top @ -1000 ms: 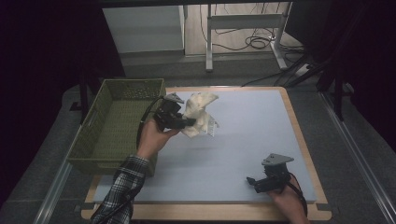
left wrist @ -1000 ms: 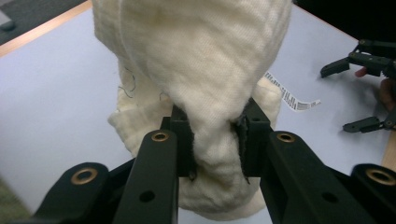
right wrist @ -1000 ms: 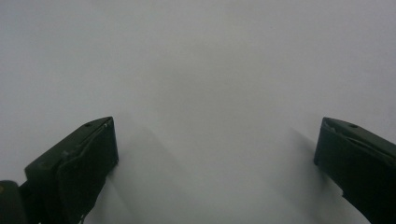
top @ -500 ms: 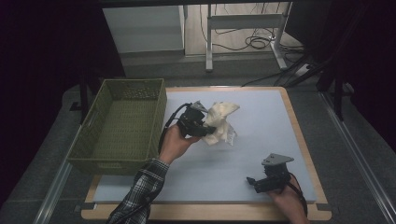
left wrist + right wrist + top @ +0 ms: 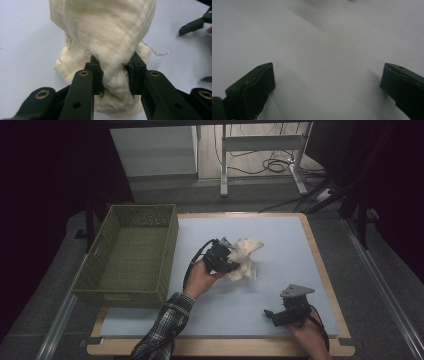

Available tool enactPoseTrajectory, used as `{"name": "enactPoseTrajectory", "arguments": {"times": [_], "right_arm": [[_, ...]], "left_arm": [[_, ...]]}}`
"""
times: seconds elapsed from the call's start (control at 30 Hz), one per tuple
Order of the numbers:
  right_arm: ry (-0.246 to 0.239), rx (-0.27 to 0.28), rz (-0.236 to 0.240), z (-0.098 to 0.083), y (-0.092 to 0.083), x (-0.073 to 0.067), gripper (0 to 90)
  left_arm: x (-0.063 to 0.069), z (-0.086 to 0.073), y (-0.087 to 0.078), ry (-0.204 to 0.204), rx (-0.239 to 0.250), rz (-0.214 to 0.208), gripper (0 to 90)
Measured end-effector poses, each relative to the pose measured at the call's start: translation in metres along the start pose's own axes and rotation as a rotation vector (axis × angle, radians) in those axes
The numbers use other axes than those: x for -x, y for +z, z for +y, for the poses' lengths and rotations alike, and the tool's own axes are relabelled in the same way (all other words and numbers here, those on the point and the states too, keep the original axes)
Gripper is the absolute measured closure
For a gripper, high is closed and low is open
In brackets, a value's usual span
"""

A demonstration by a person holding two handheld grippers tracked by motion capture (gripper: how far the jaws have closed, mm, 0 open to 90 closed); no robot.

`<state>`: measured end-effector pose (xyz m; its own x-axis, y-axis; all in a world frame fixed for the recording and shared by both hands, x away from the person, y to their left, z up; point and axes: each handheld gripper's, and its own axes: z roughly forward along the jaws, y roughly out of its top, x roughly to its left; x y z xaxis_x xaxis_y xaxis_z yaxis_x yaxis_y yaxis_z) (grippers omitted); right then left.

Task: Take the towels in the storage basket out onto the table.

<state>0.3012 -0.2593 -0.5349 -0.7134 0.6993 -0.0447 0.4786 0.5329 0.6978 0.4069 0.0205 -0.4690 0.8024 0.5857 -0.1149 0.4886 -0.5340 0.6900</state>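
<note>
My left tongs (image 5: 231, 265) are clamped on a bunched fold of the cream cloth (image 5: 243, 260), and in the left gripper view the fabric (image 5: 110, 42) is squeezed tight between the two black jaws, a small label trailing off to one side. The cloth sits near the middle of the blue tabletop (image 5: 280, 240), to the right of the green basket (image 5: 131, 251), its lower part seemingly resting on the mat while the pinched part lifts. My right tongs (image 5: 272, 315) rest at the near right, well apart from the cloth, jaws spread wide over bare mat with nothing between them. I reckon this is the laying-out step: cloth out on the mat, not yet spread. Next I need my right tongs to come over and pinch a free edge so the two can pull it flat
</note>
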Motion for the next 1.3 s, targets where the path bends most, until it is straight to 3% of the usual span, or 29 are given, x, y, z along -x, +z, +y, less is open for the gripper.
{"name": "enactPoseTrajectory", "arguments": {"times": [0.2, 0.53, 0.63, 0.73, 0.9, 1.17, 1.3], "right_arm": [[0.001, 0.0, 0.0, 0.0, 0.0, 0.0, 0.0], [0.001, 0.0, 0.001, 0.0, 0.0, 0.0, 0.0], [0.0, 0.0, 0.001, 0.0, 0.0, 0.0, 0.0], [0.001, 0.0, 0.001, 0.0, 0.0, 0.0, 0.0], [0.003, 0.0, 0.001, 0.0, 0.0, 0.0, 0.0], [0.002, -0.002, 0.002, 0.0, 0.0, 0.0, 0.0], [0.0, -0.002, 0.001, 0.0, 0.0, 0.0, 0.0]], "left_arm": [[-0.003, -0.008, 0.014, 0.0, -0.021, 0.033, 69.4], [-0.006, -0.021, 0.031, -0.013, -0.053, 0.048, 64.6], [-0.007, -0.024, 0.033, -0.02, -0.047, 0.052, 49.1], [-0.006, -0.026, 0.032, -0.019, -0.038, 0.092, 31.1], [-0.004, -0.028, 0.02, -0.027, -0.011, 0.086, 20.4], [-0.003, -0.024, -0.002, -0.011, 0.018, 0.088, 22.7], [-0.003, -0.01, -0.008, 0.01, 0.035, 0.084, 32.1]]}}
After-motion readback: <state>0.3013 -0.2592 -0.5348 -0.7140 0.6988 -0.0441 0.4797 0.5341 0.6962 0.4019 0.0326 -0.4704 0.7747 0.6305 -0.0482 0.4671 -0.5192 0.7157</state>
